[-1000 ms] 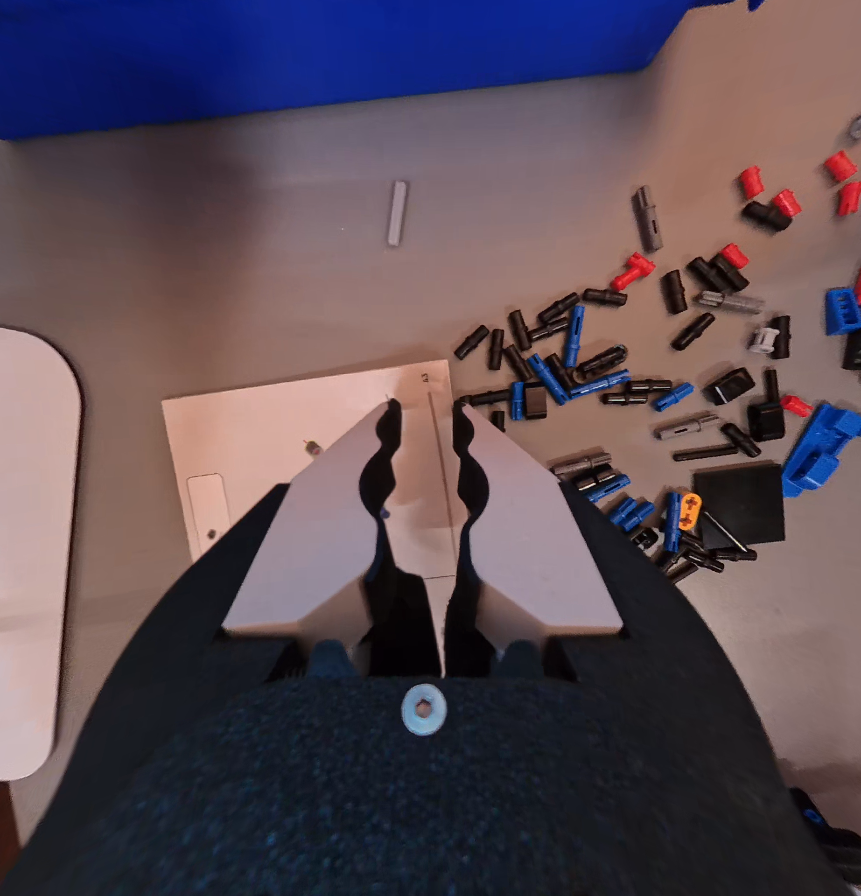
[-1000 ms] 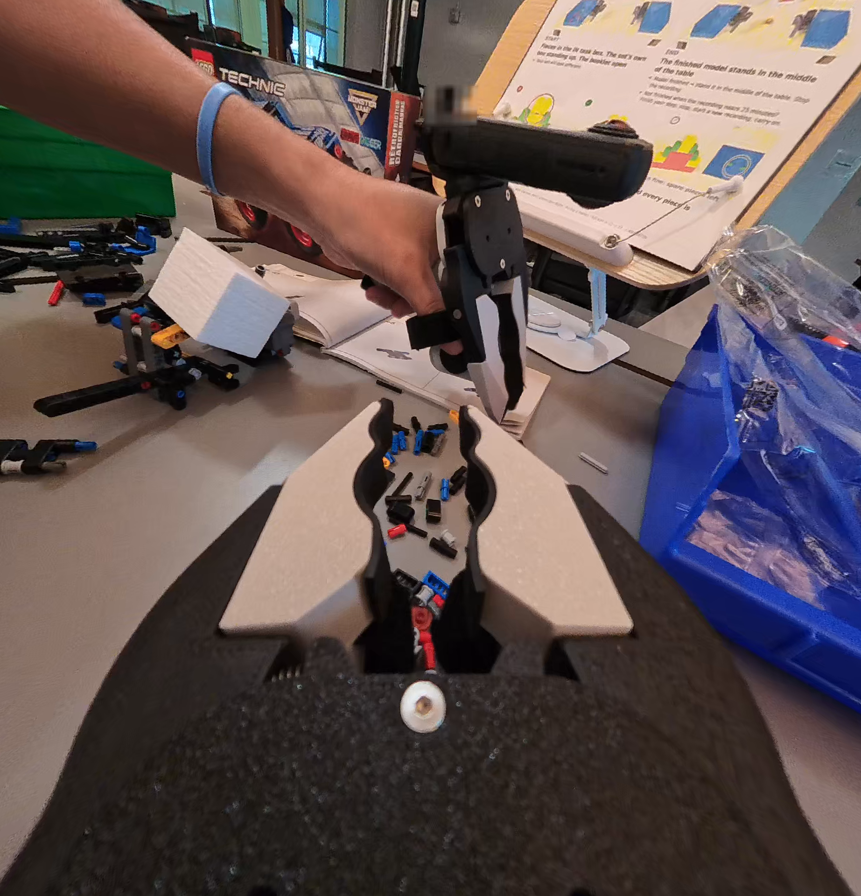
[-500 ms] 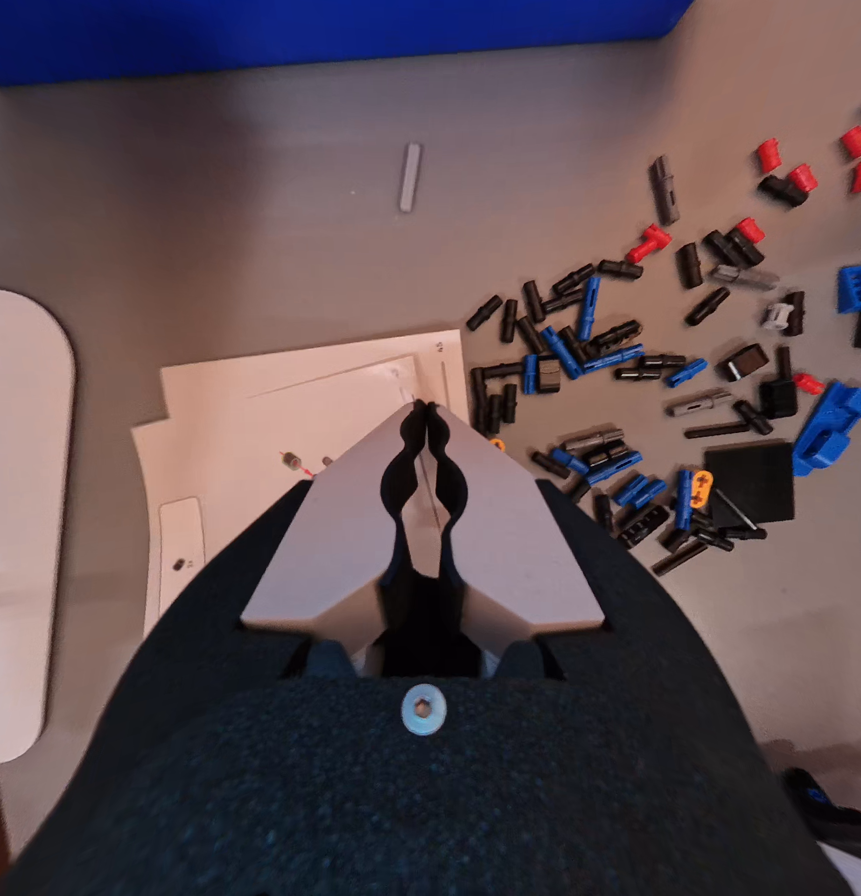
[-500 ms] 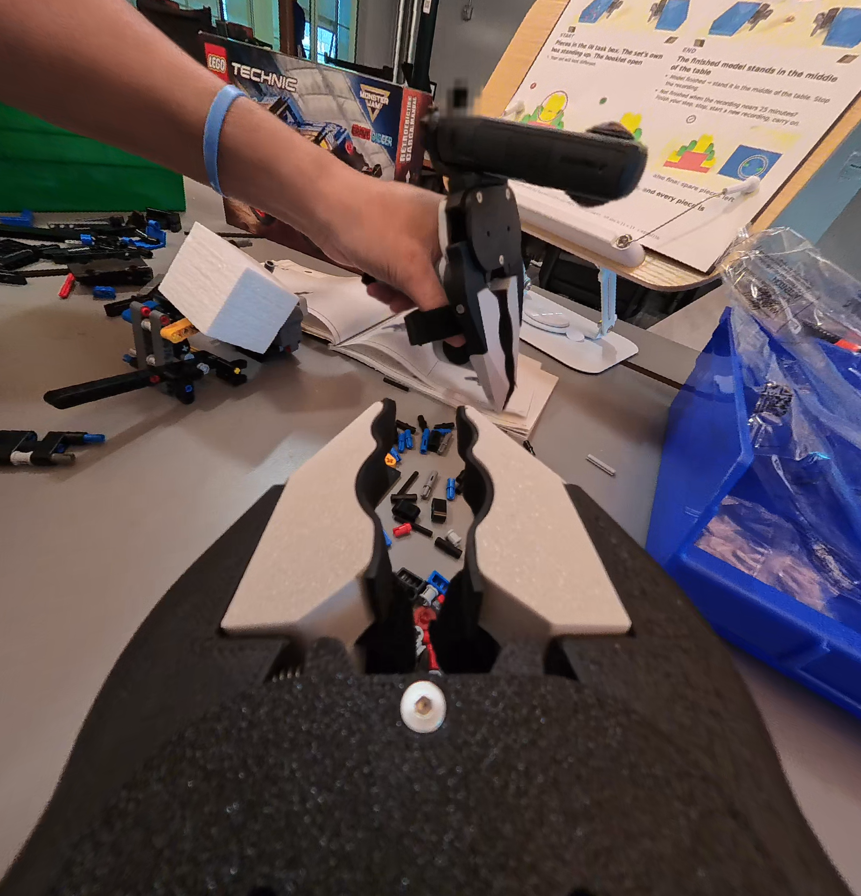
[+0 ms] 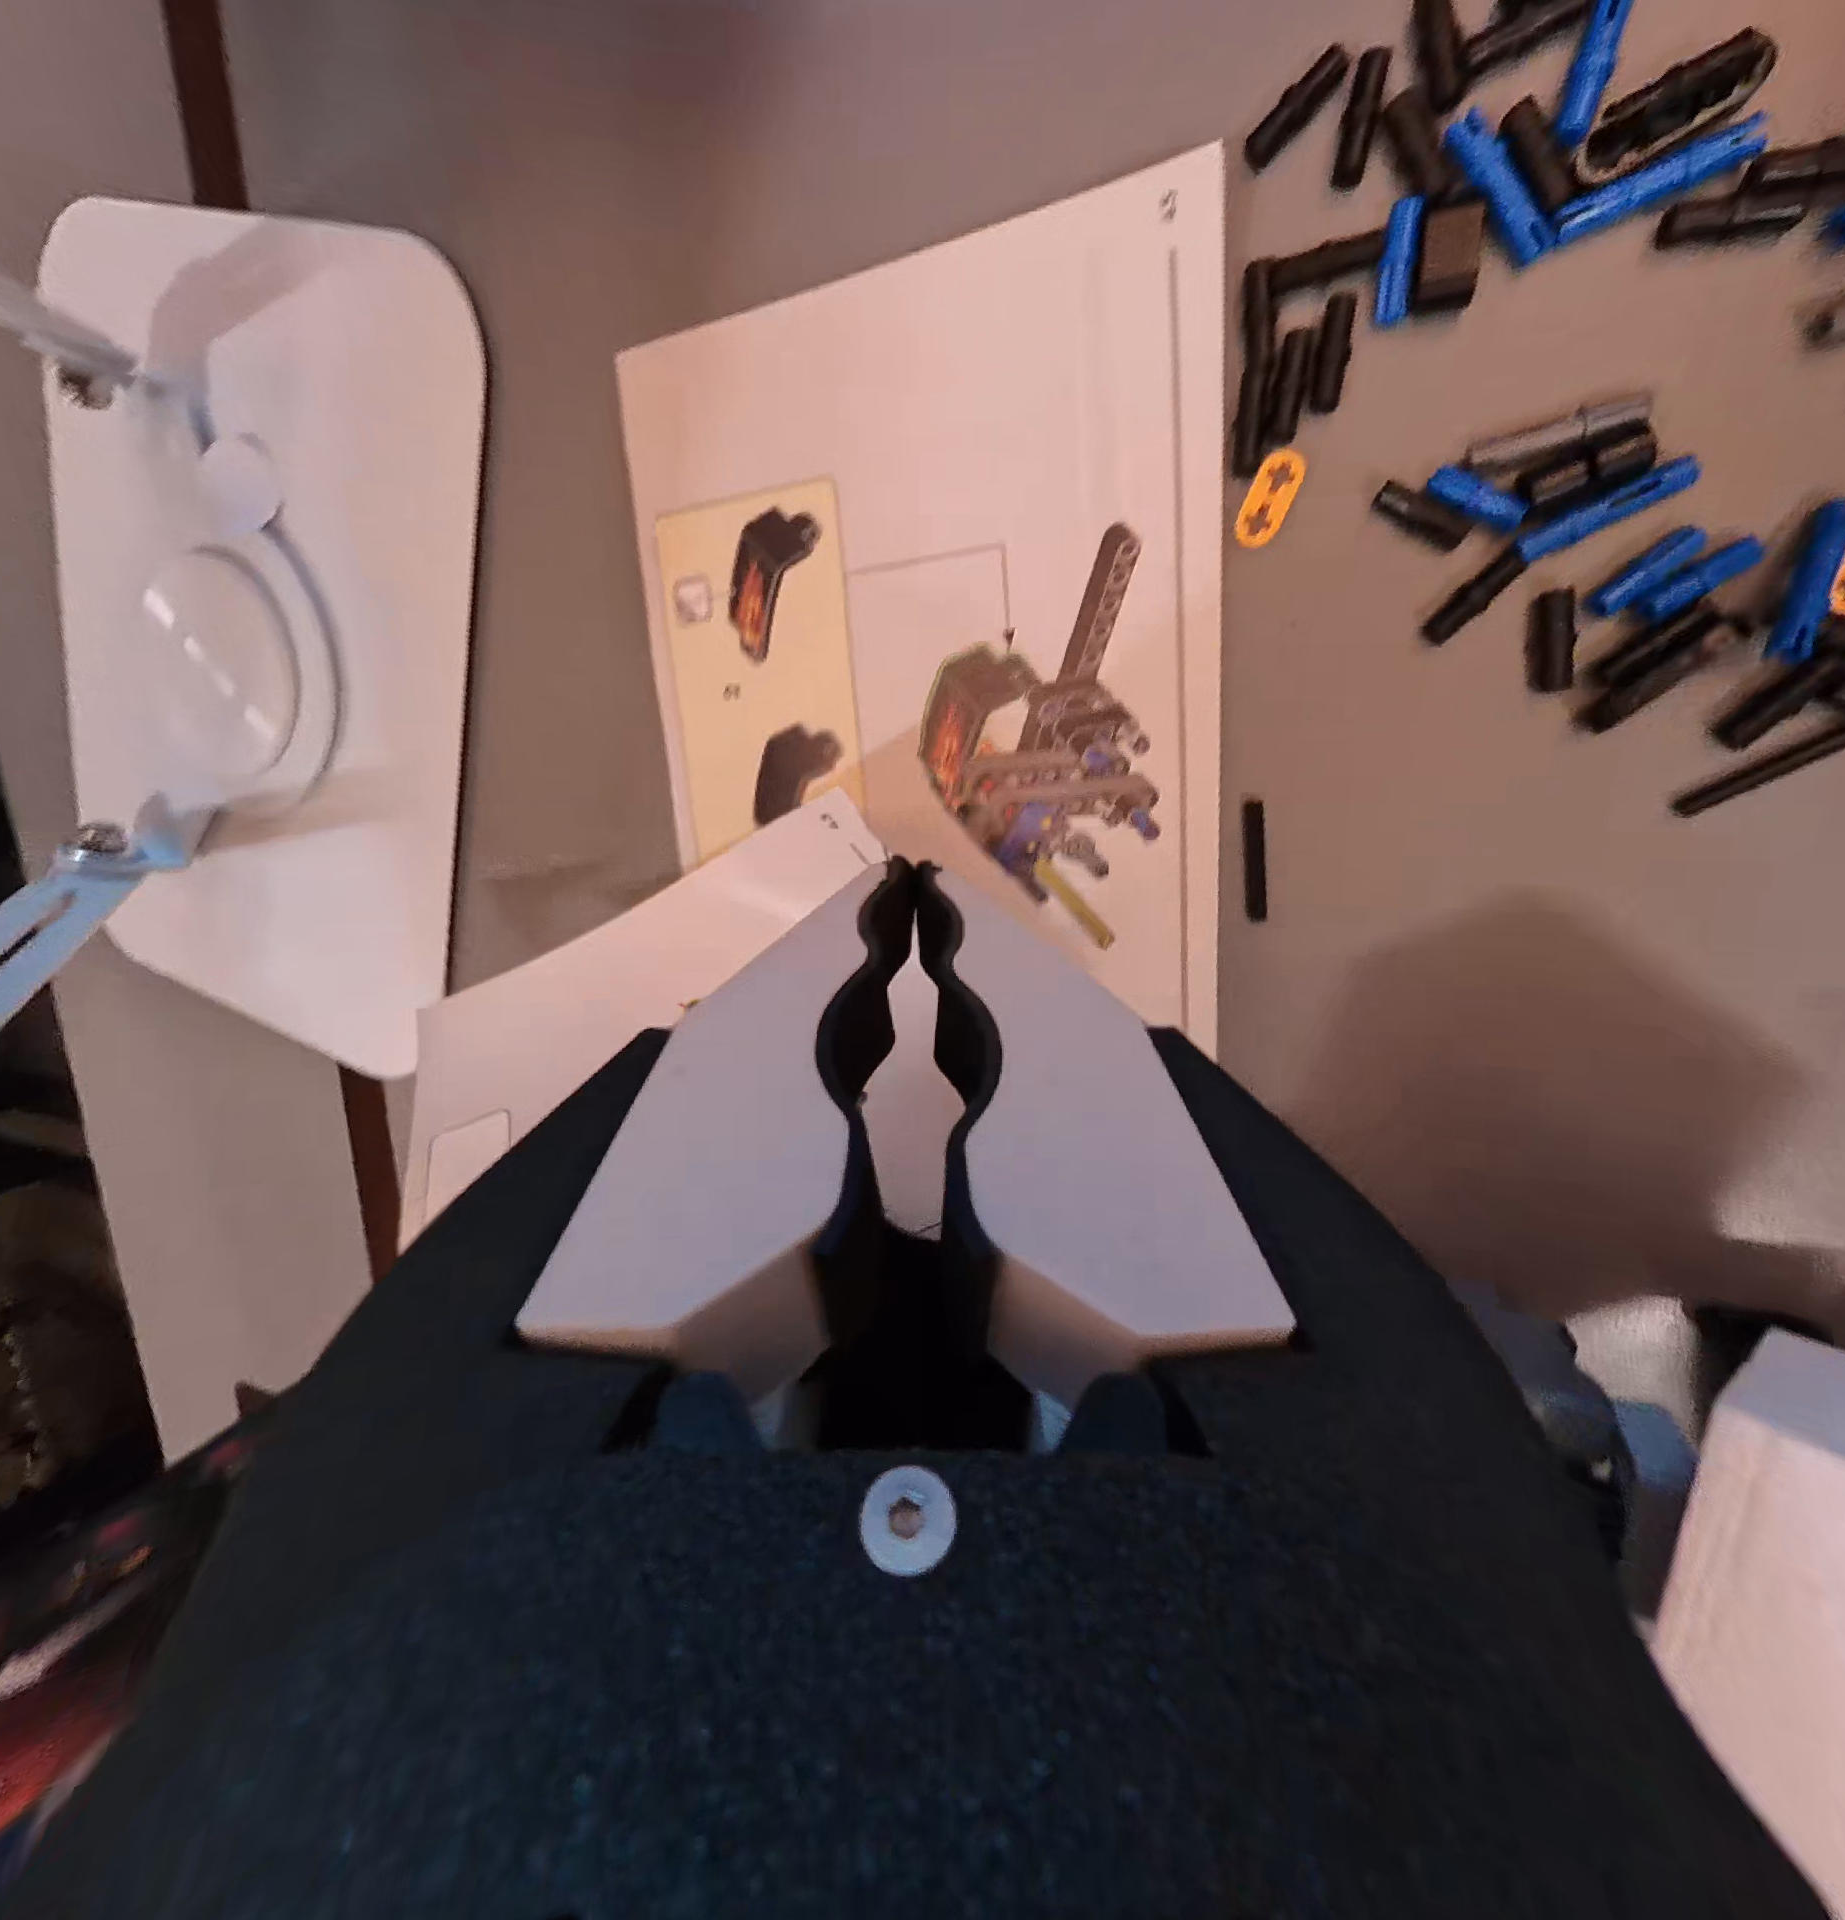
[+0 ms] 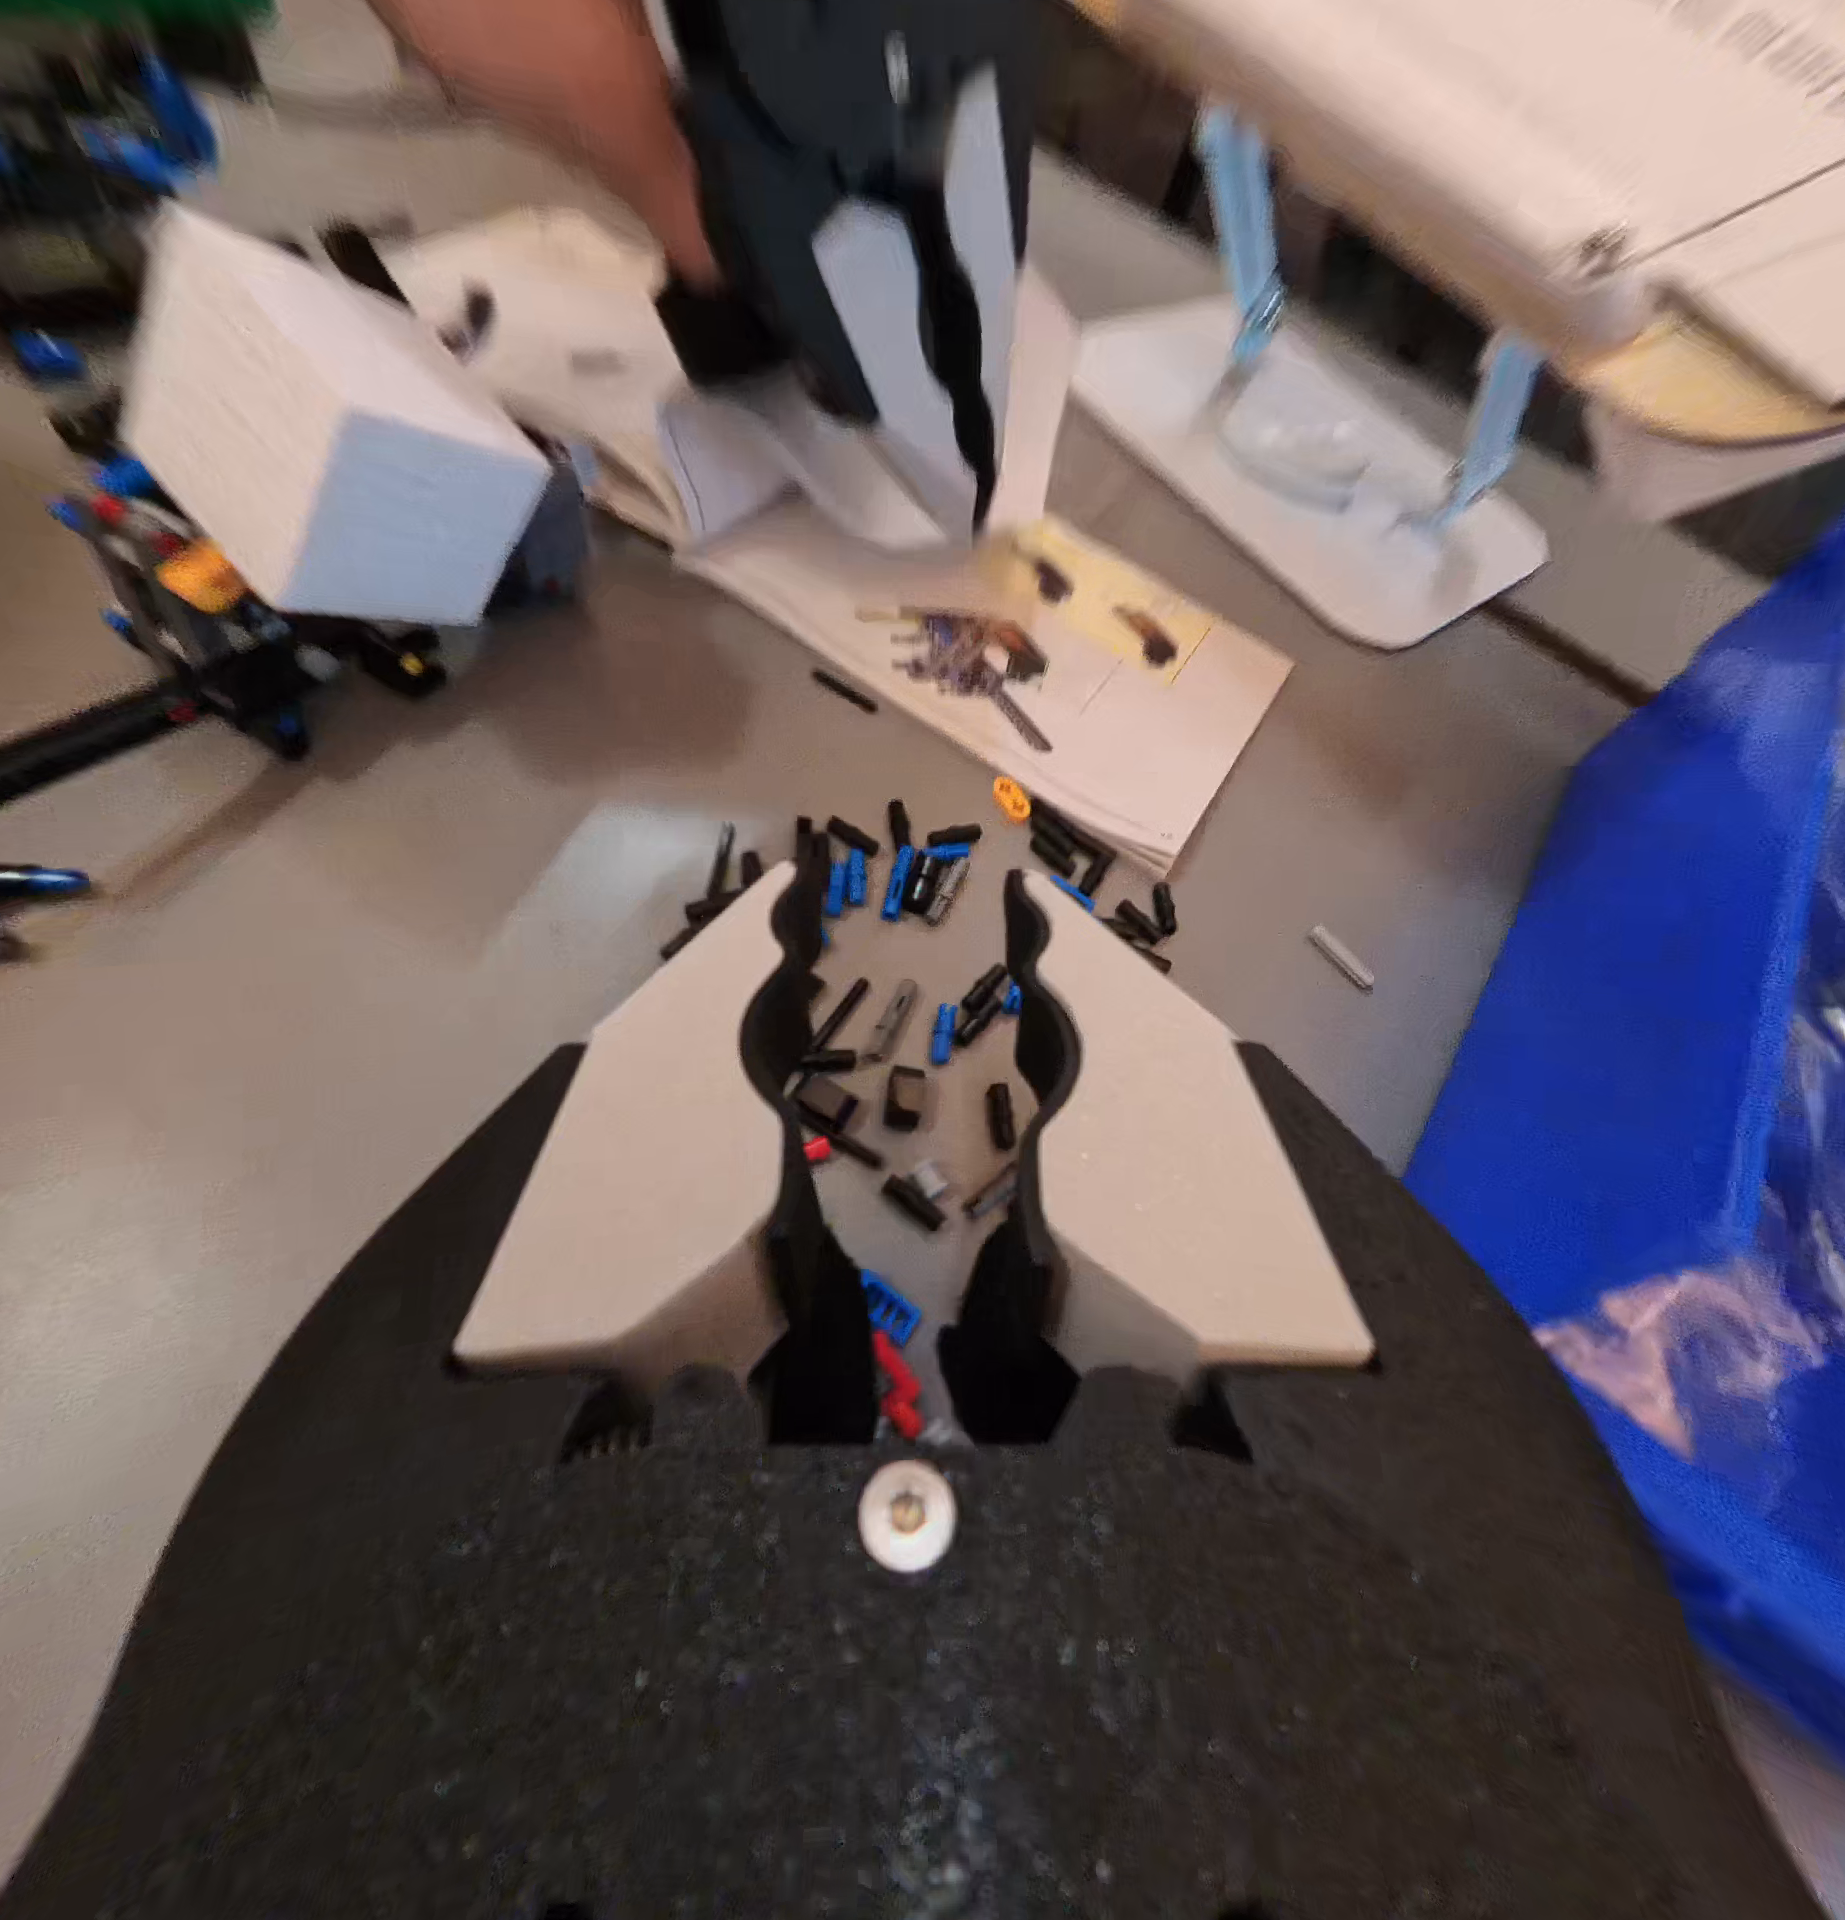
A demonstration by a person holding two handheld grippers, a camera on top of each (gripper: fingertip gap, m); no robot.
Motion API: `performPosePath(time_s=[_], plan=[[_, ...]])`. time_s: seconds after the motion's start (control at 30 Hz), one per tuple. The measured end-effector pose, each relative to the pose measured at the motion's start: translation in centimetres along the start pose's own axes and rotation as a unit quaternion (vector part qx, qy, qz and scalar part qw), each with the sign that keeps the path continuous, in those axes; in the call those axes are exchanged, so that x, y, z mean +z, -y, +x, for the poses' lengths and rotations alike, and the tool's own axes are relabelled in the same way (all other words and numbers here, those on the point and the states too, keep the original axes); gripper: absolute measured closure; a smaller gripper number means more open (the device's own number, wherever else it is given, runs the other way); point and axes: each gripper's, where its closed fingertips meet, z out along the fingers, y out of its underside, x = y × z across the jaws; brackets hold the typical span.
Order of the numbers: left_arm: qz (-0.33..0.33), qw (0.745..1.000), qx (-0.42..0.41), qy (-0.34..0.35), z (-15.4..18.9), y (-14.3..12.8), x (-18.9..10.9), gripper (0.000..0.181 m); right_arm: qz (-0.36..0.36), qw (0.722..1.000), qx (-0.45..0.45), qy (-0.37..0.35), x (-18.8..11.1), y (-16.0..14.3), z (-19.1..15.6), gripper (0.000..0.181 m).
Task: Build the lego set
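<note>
Left wrist view: left gripper (image 5: 915, 871) pinches booklet page (image 5: 627, 997); right gripper (image 6: 902, 899) gapes above loose pins (image 6: 902, 1039).

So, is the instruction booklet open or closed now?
Open: the instruction booklet lies flat showing a printed build step, one page lifted at the left gripper.

The left wrist view looks steeply down from close above the counter (image 5: 1520, 1039), along its own gripper (image 5: 913, 868), whose tips meet over the open instruction booklet (image 5: 949, 416). The right wrist view sits lower and farther back, facing forward across the counter (image 6: 222, 1091) at a shallow angle along its gripper (image 6: 902, 894), and it is motion-blurred. Both views share the booklet (image 6: 1136, 727), the scatter of black and blue pins (image 5: 1583, 520) (image 6: 897, 883), the orange piece (image 5: 1269, 497) (image 6: 1011, 798) and the white stand base (image 5: 274, 623) (image 6: 1417, 561). The right view also catches the left gripper (image 6: 975, 520) from outside, pointing down at the booklet.
</note>
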Motion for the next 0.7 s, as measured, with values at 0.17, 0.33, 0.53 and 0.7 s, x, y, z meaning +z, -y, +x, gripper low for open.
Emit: performPosePath(time_s=[0.17,0.33,0.53,0.7], plan=[[-0.014,0.999,-0.020,0.046,-1.1,-3.7,-2.4,0.181,-0.113,0.993,-0.035,0.028,6.5,1.4,1.0,0.140],[-0.012,0.994,-0.092,0.063,-1.6,-8.2,-4.9,0.181,-0.130,0.983,-0.059,0.114,13.6,3.5,-1.1,0.143],[0.030,0.980,-0.191,0.039,-0.6,-12.3,-9.0,0.178,-0.100,0.974,-0.096,0.180,17.9,6.0,-4.5,0.171],[0.100,0.965,-0.240,0.040,-2.2,-12.1,-13.8,0.172,-0.105,0.963,-0.127,0.212,18.6,7.0,-7.4,0.176]])
